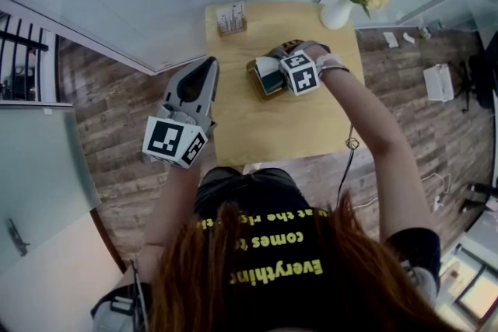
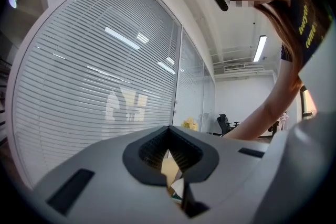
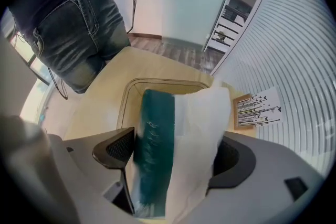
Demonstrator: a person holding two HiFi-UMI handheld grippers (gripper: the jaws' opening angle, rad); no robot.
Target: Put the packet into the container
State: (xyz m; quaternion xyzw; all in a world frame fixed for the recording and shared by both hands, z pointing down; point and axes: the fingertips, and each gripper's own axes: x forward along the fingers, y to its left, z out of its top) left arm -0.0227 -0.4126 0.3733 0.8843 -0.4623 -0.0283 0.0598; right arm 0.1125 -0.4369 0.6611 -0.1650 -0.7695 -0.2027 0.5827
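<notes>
The right tongs (image 3: 176, 153) stand wide open and point down. The teal-and-white packet (image 3: 155, 144) is upright and seemingly loose between the jaws, just above the container (image 3: 157, 82). The left tongs (image 2: 170, 153) are closed and empty. The packet looks light, soft and crinkly, best pinched across its broad faces.

Your views are bright and evenly lit, ceiling light (image 2: 260, 48) glaring in your left gripper view, reflections streaking the blinds (image 2: 105, 86), packet (image 3: 155, 149) blurred soft close to your right camera, strong fisheye bending, dark vignetted corners.
</notes>
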